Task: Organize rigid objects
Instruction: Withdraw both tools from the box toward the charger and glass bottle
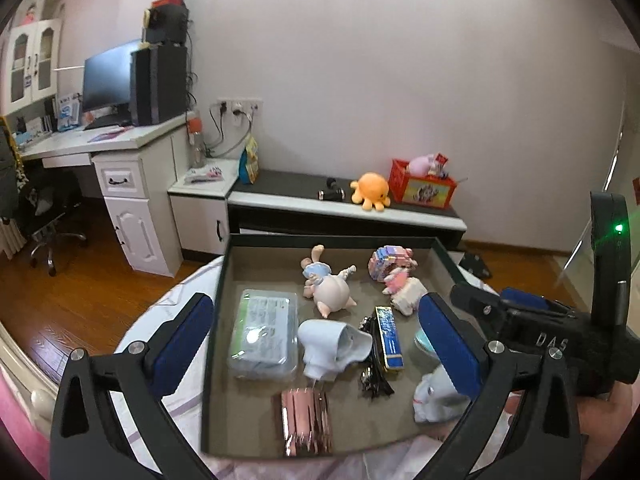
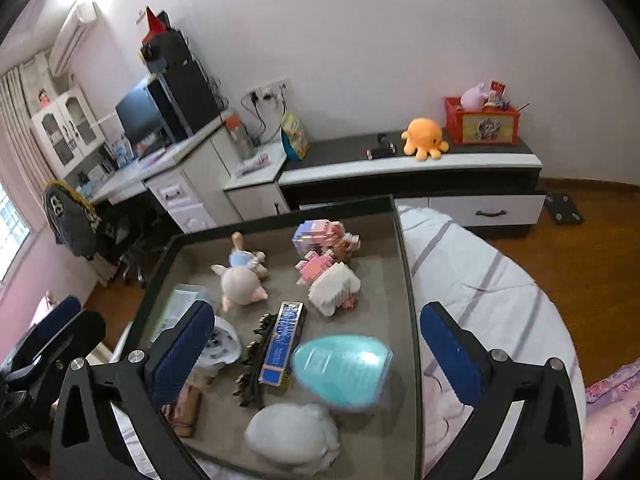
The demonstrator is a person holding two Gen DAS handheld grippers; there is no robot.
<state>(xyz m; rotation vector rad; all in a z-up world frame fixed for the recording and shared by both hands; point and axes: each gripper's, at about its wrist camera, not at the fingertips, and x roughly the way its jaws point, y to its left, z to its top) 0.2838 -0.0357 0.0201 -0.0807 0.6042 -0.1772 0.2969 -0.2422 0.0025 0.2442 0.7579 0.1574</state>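
Bedroom surroundings: a white desk with a monitor and a low cabinet stand along the far wall, well beyond both grippers. Directly ahead of them, a shallow dark tray [image 1: 224, 280] rests on striped bedding [image 2: 472, 264] and holds all the task items.

Left gripper [image 1: 316, 340]: fingers spread wide, nothing between them. It hangs above the near part of the tray. Between its fingers, and below them, lie:
- a clear plastic case [image 1: 264, 332], toward the left finger;
- a pale blue cup [image 1: 332, 344] on its side, at centre;
- a dark hair comb [image 1: 374, 360] and a blue and gold box [image 1: 390, 338], toward the right finger;
- a pink ribbed container [image 1: 306, 420], nearest the wrist.

Right gripper [image 2: 316, 344]: fingers equally wide, also empty. A teal egg-shaped case [image 2: 342, 370] sits just ahead between its fingers; a white plush-like figure [image 2: 294, 436] lies nearer still. The right finger overhangs the tray's right rim.

Farther forward of both grippers lie a pig figurine [image 1: 330, 284] on its back and pink and white block models [image 1: 394, 276].

Assessment: items lie loose and mixed, several touching. Both open grippers appear poised for selection; no grasp has begun. The tray wall confines the items, so approach from above is advisable.
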